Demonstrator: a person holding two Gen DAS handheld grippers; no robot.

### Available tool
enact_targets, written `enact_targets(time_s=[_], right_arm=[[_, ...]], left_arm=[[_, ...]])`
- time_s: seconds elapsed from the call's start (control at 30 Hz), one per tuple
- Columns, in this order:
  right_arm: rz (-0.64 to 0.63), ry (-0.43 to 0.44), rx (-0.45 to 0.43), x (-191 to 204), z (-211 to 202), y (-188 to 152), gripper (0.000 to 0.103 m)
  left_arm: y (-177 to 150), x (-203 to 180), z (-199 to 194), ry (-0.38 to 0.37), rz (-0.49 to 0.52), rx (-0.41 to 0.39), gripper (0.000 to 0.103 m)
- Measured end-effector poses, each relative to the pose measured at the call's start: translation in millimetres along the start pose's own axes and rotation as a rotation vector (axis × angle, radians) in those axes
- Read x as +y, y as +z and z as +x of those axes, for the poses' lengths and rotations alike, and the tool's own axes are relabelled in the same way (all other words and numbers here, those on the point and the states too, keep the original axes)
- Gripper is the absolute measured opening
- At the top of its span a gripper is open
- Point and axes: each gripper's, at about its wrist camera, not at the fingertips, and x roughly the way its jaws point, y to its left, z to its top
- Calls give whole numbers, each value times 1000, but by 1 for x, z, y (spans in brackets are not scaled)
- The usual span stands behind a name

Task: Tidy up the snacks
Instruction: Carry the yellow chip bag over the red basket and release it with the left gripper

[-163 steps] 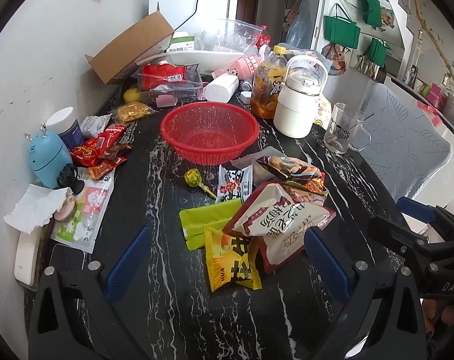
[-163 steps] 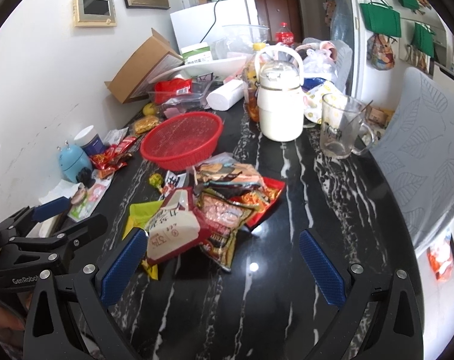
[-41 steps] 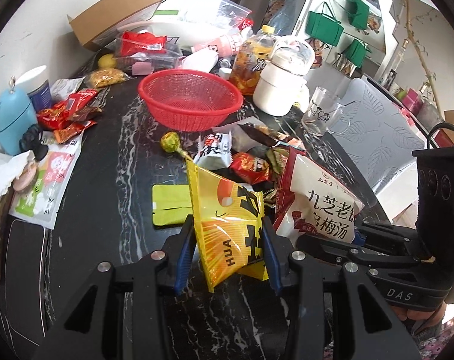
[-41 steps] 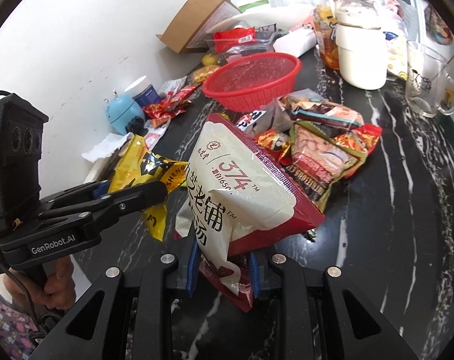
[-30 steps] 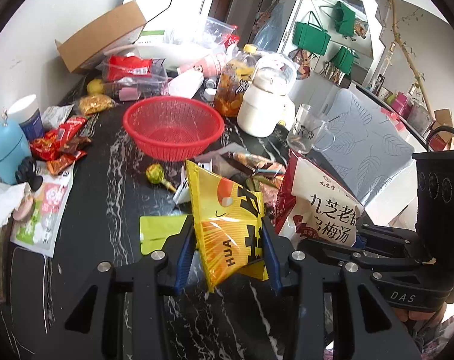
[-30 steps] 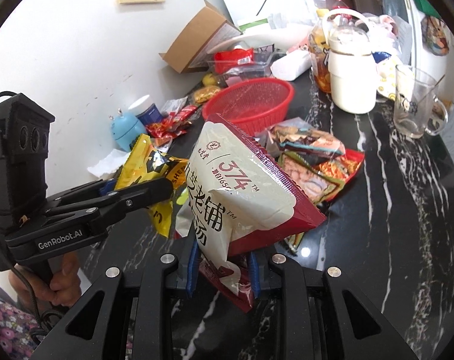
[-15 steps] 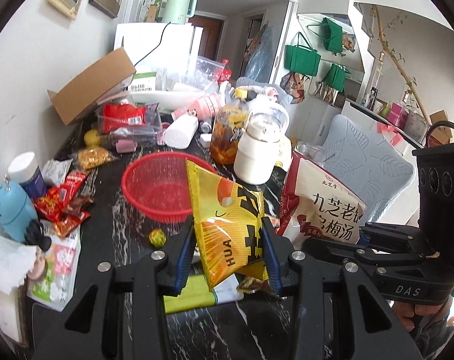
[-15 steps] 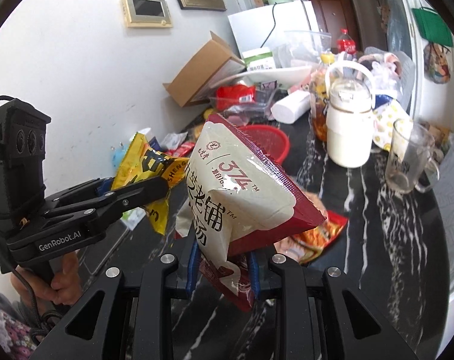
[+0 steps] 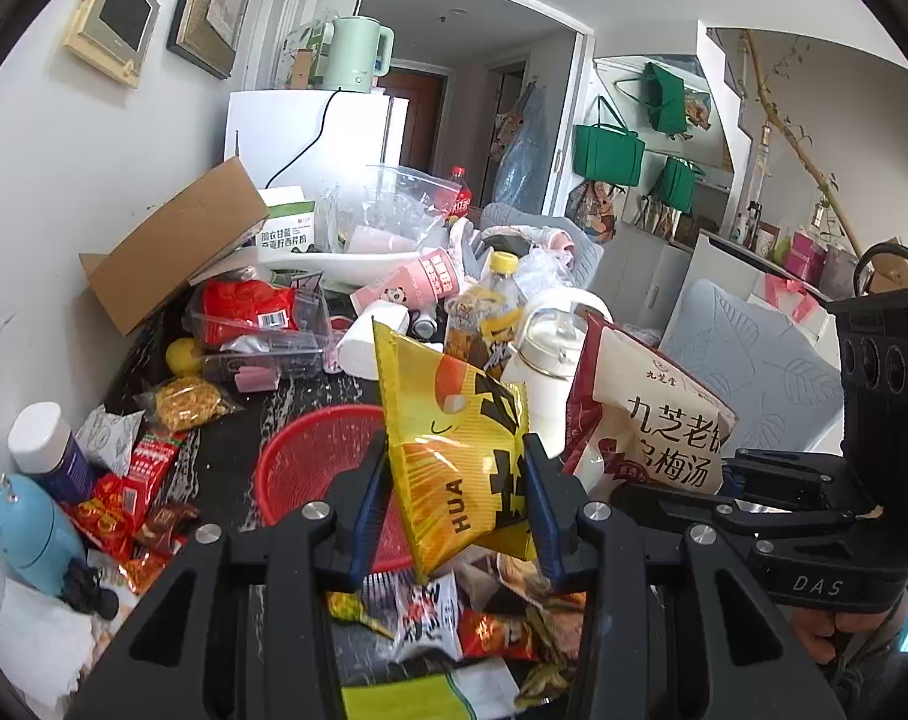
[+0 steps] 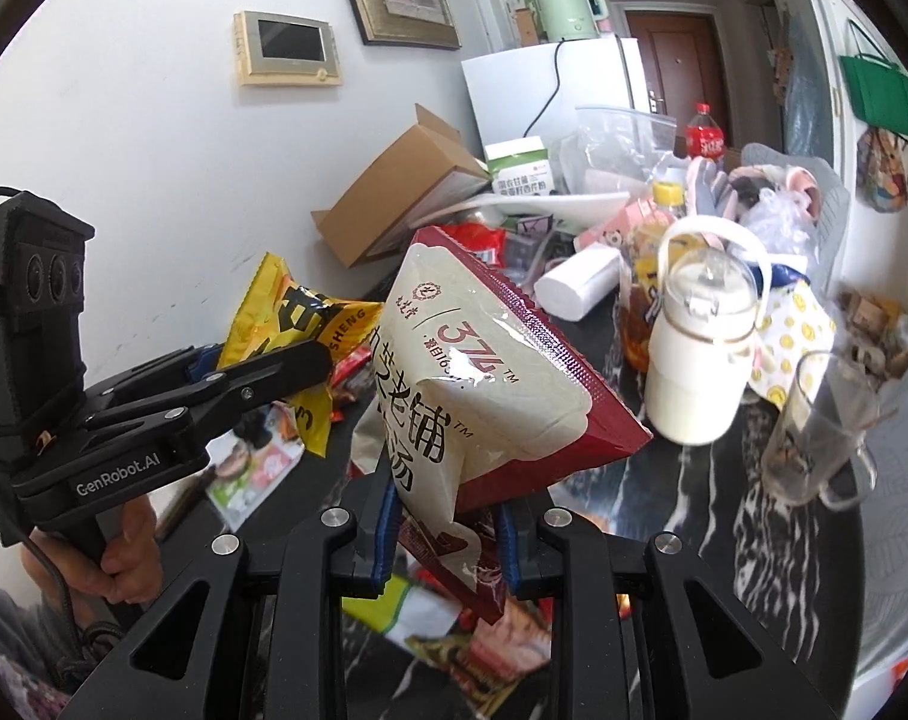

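left tongs [image 9: 457, 501] pinching yellow snack bag [image 9: 454, 450] | right tongs [image 10: 448, 531] pinching white-red pouch [image 10: 472, 384] | red basket [image 9: 310, 468] contents hidden

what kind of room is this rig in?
Most likely a home kitchen or dining area: a white fridge with a green kettle on top, green tote bags hung by the door, and a cluttered black marble table.
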Motion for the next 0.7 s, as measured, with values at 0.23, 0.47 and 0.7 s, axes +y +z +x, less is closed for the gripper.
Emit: enact_targets(time_s=[0.23,0.47,0.7], right_arm=[[-17,-16,2,-15,29,30,26],[-40,-25,27,-24,63,47,26],[-55,-44,68,-29,96,52,26]], left_arm=[[22,17,32,25,-8,-3,41],[33,37,66,73,-7,17,41],[30,55,103,125,5,70,41]])
